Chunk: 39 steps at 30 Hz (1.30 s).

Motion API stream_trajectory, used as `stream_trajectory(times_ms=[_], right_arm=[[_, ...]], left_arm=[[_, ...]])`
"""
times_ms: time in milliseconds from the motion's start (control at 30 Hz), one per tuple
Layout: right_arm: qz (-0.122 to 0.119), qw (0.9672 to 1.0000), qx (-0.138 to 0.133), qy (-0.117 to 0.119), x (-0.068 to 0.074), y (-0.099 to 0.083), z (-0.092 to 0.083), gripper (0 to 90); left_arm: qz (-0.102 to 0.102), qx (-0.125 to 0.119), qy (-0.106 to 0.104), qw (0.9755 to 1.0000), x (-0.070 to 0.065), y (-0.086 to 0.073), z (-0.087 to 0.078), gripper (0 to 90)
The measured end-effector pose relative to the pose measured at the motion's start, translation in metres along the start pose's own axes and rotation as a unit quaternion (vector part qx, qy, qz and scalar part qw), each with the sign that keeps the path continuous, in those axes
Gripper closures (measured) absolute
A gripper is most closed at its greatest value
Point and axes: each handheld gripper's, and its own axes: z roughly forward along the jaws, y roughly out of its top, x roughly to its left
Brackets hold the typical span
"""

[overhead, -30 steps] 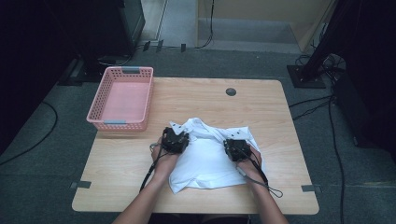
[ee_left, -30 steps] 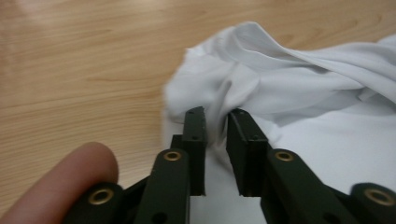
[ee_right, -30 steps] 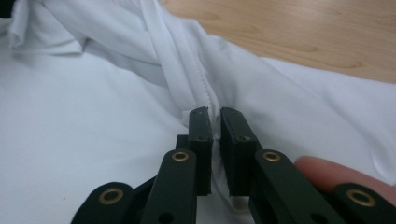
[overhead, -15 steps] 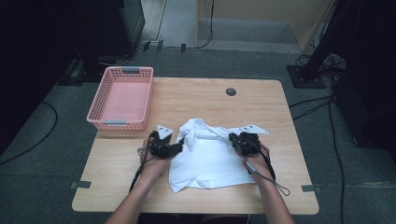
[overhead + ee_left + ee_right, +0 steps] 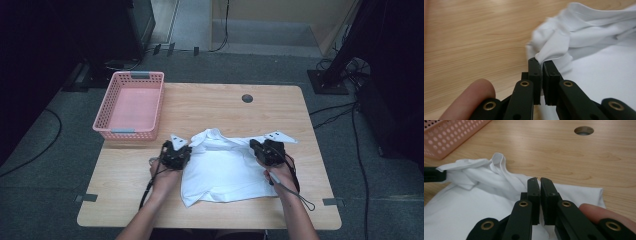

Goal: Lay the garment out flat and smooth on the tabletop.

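The white shirt (image 5: 225, 167) lay near the middle of the table (image 5: 210, 102), toward the person's edge, mostly flat with its collar end bunched and rumpled at the far side. The left gripper (image 5: 541, 63) had its jaws clamped on a fold of cloth at the shirt's left collar corner, the fabric rising out from between them. The right gripper (image 5: 539, 180) sat over the right side of the shirt with its jaws pressed together; whether any cloth was caught there I couldn't tell, since the tips showed nothing poking out, though the shirt lay right under them. Compared with a second earlier, the two grippers had drawn apart: then they were close in over the cloth, and now the left one (image 5: 175, 155) stood at the shirt's left edge and the right one (image 5: 267, 150) at its right edge. The shirt looked wider and smoother for it, so my guess is the person was spreading it flat before folding, and that step seemed nearly done on the body but not at the collar. A pink basket (image 5: 131, 105) stood well apart at the far left corner, empty as far as I could see.
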Motion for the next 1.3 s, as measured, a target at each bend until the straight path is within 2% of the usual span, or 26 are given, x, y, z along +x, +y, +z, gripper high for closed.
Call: stream_trajectory(times_ms=[133, 167, 200, 233, 367, 433, 467, 500, 567, 600, 667, 700, 733, 767, 800, 833, 933, 967, 1000, 1067, 1100, 1133, 1167, 1200, 1267, 1300], right_arm=[[0.002, 0.9998, -0.016, 0.007, -0.001, 0.007, -0.010, 88.1], [0.002, 0.9998, -0.020, 0.010, 0.000, 0.008, -0.014, 88.2], [0.000, 0.9996, -0.024, 0.014, 0.001, 0.010, -0.016, 88.3], [-0.001, 0.9994, -0.029, 0.018, 0.003, 0.011, -0.019, 88.3], [-0.017, 0.9984, -0.036, 0.041, 0.011, 0.011, -0.030, 88.4], [-0.029, 0.9980, -0.031, 0.048, 0.015, 0.008, -0.031, 88.4], [-0.033, 0.9979, -0.027, 0.050, 0.017, 0.006, -0.031, 88.4], [-0.037, 0.9977, -0.023, 0.051, 0.018, 0.004, -0.030, 88.4], [-0.039, 0.9977, -0.013, 0.053, 0.020, 0.001, -0.025, 88.4], [-0.042, 0.9976, -0.010, 0.054, 0.020, 0.000, -0.023, 88.3], [-0.040, 0.9975, -0.006, 0.057, 0.022, -0.001, -0.020, 88.3], [-0.039, 0.9974, -0.007, 0.060, 0.023, 0.000, -0.019, 88.3], [-0.036, 0.9974, -0.009, 0.061, 0.023, 0.001, -0.019, 88.2], [-0.036, 0.9973, -0.012, 0.063, 0.023, 0.002, -0.019, 88.2], [-0.034, 0.9972, -0.014, 0.065, 0.024, 0.004, -0.019, 88.2], [-0.032, 0.9972, -0.016, 0.066, 0.024, 0.006, -0.019, 88.2], [-0.023, 0.9970, -0.022, 0.071, 0.025, 0.011, -0.020, 88.1], [-0.023, 0.9970, -0.022, 0.071, 0.025, 0.011, -0.020, 88.1], [-0.018, 0.9966, -0.027, 0.076, 0.026, 0.014, -0.021, 88.2], [-0.014, 0.9959, -0.032, 0.084, 0.027, 0.018, -0.022, 88.2], [-0.011, 0.9955, -0.035, 0.087, 0.029, 0.020, -0.023, 88.2], [-0.011, 0.9952, -0.038, 0.090, 0.030, 0.022, -0.024, 88.2], [-0.008, 0.9947, -0.040, 0.094, 0.032, 0.025, -0.025, 88.2], [-0.008, 0.9941, -0.044, 0.099, 0.034, 0.027, -0.026, 88.2], [-0.009, 0.9932, -0.049, 0.106, 0.037, 0.032, -0.029, 88.2], [-0.009, 0.9927, -0.051, 0.109, 0.039, 0.034, -0.030, 88.2]], left_arm=[[-0.008, -0.009, 0.008, 0.9999, 0.037, -0.004, -0.027, 87.9], [-0.008, -0.009, 0.008, 0.9999, 0.037, -0.004, -0.027, 87.9], [-0.006, -0.010, 0.020, 0.9997, 0.051, -0.010, -0.039, 87.9], [0.001, -0.004, 0.026, 0.9997, 0.057, -0.014, -0.044, 87.9], [0.018, 0.014, 0.043, 0.9988, 0.068, -0.028, -0.051, 87.4], [0.043, 0.042, 0.052, 0.9968, 0.077, -0.039, -0.050, 86.9], [0.050, 0.053, 0.048, 0.9962, 0.078, -0.042, -0.049, 86.2], [0.053, 0.062, 0.042, 0.9958, 0.079, -0.044, -0.047, 83.8], [0.064, 0.064, 0.053, 0.9945, 0.076, -0.048, -0.045, 76.2], [0.067, 0.060, 0.053, 0.9945, 0.074, -0.047, -0.046, 70.2], [0.090, 0.039, 0.050, 0.9939, 0.064, -0.045, -0.049, 59.0], [0.090, 0.039, 0.050, 0.9939, 0.064, -0.045, -0.049, 52.6], [0.125, 0.007, 0.047, 0.9911, 0.049, -0.041, -0.054, 47.4], [0.125, 0.007, 0.047, 0.9911, 0.049, -0.041, -0.054, 44.4], [0.147, -0.013, 0.023, 0.9887, 0.032, -0.037, -0.057, 42.2], [0.159, -0.021, 0.010, 0.9871, 0.022, -0.036, -0.057, 41.0], [0.198, -0.030, -0.036, 0.9791, -0.014, -0.036, -0.049, 40.8], [0.198, -0.030, -0.036, 0.9791, -0.014, -0.036, -0.049, 40.1], [0.229, -0.024, -0.053, 0.9717, -0.038, -0.036, -0.041, 39.4], [0.240, -0.023, -0.046, 0.9693, -0.060, -0.035, -0.030, 37.3], [0.240, -0.023, -0.046, 0.9693, -0.060, -0.035, -0.030, 36.0], [0.240, -0.019, -0.018, 0.9705, -0.076, -0.031, -0.020, 33.7], [0.240, -0.019, -0.018, 0.9705, -0.076, -0.031, -0.020, 31.7], [0.227, -0.021, 0.016, 0.9736, -0.088, -0.028, -0.010, 30.8], [0.209, -0.027, 0.060, 0.9756, -0.095, -0.026, -0.001, 29.1], [0.209, -0.027, 0.060, 0.9756, -0.095, -0.026, -0.001, 28.2]])
